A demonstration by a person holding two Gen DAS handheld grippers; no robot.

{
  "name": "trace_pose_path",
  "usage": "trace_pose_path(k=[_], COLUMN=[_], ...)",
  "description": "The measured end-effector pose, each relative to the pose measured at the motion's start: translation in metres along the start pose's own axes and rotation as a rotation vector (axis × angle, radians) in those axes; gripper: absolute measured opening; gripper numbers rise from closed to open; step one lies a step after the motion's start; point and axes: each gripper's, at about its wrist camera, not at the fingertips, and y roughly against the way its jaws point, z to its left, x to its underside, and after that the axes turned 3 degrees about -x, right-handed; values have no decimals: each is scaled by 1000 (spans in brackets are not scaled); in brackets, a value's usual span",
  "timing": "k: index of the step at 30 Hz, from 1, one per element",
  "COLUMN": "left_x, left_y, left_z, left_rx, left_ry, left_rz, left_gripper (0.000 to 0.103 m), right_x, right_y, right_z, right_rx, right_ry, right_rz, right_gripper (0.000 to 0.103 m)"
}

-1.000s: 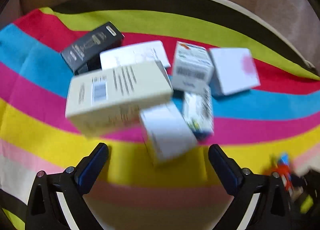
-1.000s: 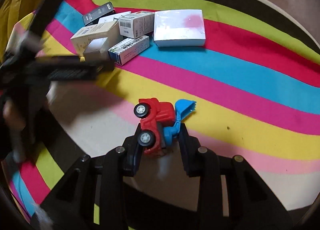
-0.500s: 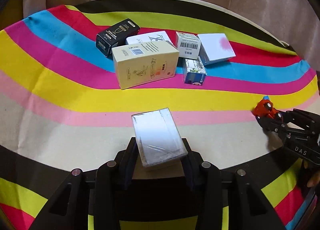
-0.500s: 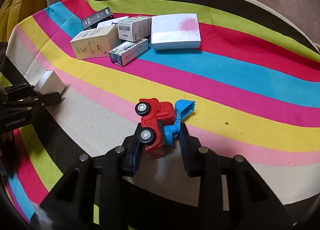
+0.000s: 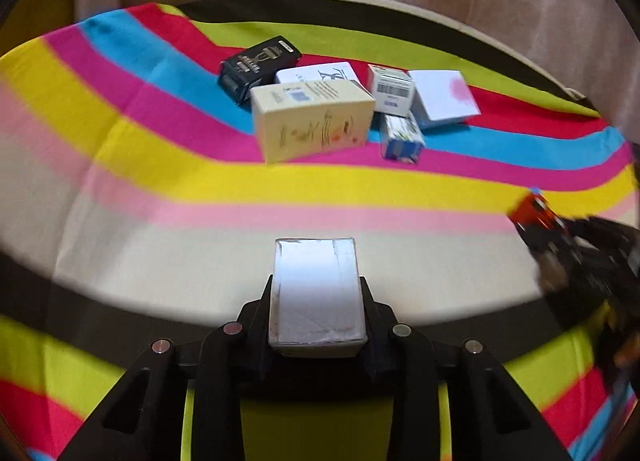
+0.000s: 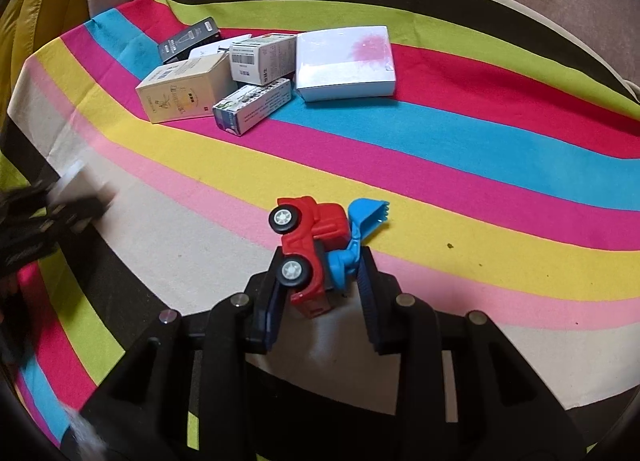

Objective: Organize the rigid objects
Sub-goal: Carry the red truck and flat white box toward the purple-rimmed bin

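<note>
Left tongs: jaws have just been closing and are now pressing both long sides of a white box, which is sitting between the pads with its wrapped top facing up.
Right tongs: nearly closed, gripping a toy truck that is lying tipped on its side, two wheels facing left, its blue scoop sticking out past the right pad.
Each tongs from the other: the right tongs with the truck are showing blurred at the right edge of the left view; the left tongs with the box are showing blurred at the left edge of the right view.
Pile: six boxes are lying clustered well ahead of both tongs, ahead and to the left of the right tongs, on the striped cloth.
Count: one black box, one cream box, one flat white box behind it, one barcode box, one blue-ended box, one white box with a pink blot; plus the held box and one truck.
Writing: a barcode is showing on the barcode box; a label and drawings on the cream box; the print is too small or blurred to read.
</note>
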Motion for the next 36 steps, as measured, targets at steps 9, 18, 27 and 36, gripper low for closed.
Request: trace_pose_path(k=[9, 18, 27, 36], left_x=[58, 63, 63, 63], left_y=[47, 49, 48, 47], left_z=[42, 46, 47, 47], left_rx=[-7, -4, -9, -16], left_ry=[39, 32, 24, 16], left_rz=[5, -12, -11, -12], left_gripper=[36, 36, 36, 36], right_x=[2, 27, 60, 74], right_y=[-1, 23, 45, 56], right_z=[4, 67, 145, 171], right_rx=[75, 128, 127, 170], right_ry=[-35, -142, -123, -113], right_rz=[1, 15, 9, -21], right_gripper=[37, 37, 37, 37])
